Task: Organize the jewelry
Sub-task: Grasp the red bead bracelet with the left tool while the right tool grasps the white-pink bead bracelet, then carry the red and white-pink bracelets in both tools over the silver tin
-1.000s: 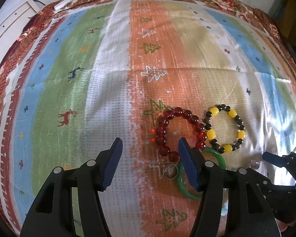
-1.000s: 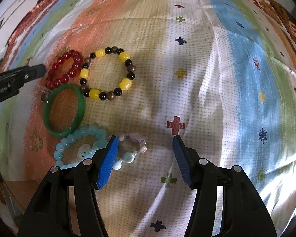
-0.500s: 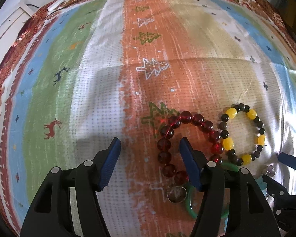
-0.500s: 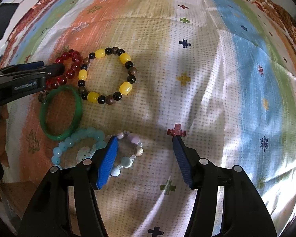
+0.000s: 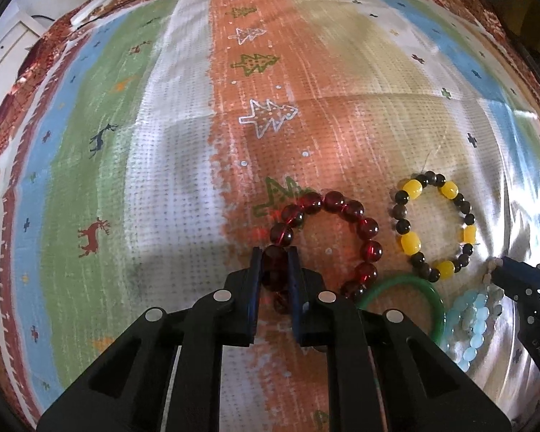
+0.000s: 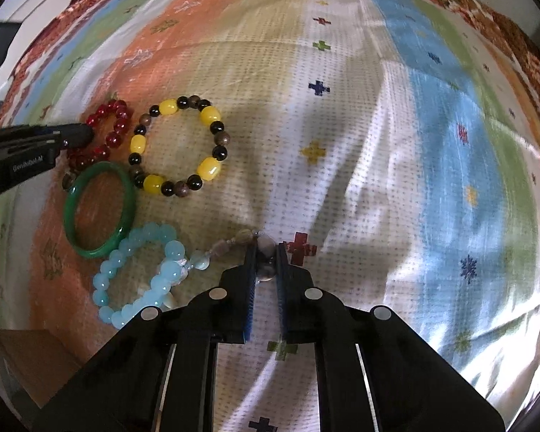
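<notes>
Several bracelets lie close together on a striped cloth. My left gripper (image 5: pixel 274 264) is shut on the near beads of the red bead bracelet (image 5: pixel 363 228), which also shows in the right wrist view (image 6: pixel 113 131). My right gripper (image 6: pixel 265 257) is shut on a bead of the pale mixed-stone bracelet (image 6: pixel 234 242), which stretches left from the jaws. The yellow and black bead bracelet (image 6: pixel 178 145), the green bangle (image 6: pixel 97 208) and the light blue bead bracelet (image 6: pixel 140 270) lie flat beside them.
The striped cloth (image 5: pixel 183 165) with tree and deer motifs covers the whole surface, wrinkled near the right (image 6: pixel 432 187). A white cabinet (image 5: pixel 3 46) stands beyond the far left edge. A brown floor or box corner (image 6: pixel 21 356) shows at the near left.
Both grippers were open and have shut: the left on the red bracelet, the right on the pale stone bracelet. Both moved forward and down onto the jewelry.
</notes>
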The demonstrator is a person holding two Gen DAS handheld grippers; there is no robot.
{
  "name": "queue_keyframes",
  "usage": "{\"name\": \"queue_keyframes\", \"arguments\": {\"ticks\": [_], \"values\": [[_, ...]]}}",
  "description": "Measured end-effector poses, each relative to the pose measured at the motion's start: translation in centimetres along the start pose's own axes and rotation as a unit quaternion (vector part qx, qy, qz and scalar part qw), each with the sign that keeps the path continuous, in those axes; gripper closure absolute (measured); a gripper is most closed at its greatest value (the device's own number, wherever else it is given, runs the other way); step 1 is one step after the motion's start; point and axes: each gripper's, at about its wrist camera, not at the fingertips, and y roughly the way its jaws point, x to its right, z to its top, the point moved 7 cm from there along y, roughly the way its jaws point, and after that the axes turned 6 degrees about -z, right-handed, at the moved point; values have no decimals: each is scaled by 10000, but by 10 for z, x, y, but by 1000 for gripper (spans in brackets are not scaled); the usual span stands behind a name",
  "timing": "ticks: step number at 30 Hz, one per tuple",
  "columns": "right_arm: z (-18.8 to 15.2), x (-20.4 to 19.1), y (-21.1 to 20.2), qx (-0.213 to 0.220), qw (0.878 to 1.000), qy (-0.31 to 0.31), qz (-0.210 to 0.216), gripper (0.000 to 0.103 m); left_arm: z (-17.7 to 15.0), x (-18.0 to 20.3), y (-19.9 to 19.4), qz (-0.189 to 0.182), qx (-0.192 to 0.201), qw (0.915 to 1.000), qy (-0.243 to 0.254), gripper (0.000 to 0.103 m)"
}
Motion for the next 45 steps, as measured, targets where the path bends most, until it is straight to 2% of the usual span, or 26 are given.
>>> {"name": "queue_keyframes", "arguments": {"ticks": [4,9,14,18,35,45], "values": [[-1,-4,-9,67,9999,-3,109,92,0,-1,-11,-94,76,9999,-88,90],[3,-4,-43,352,9992,25,164,92,-1,4,-35,-212,294,9993,-97,90],[5,3,-60,549,9984,93,86,92,-4,7,-55,-302,470,9984,-111,90],[5,3,-74,685,9973,159,235,92,-4,10,-65,-337,570,9977,-108,90],[4,-11,-97,919,9945,31,508,92,-20,3,-99,-104,838,9962,-203,90],[-3,-23,-122,1156,9910,-146,663,92,-28,17,-125,-310,1096,9934,-151,90]]}}
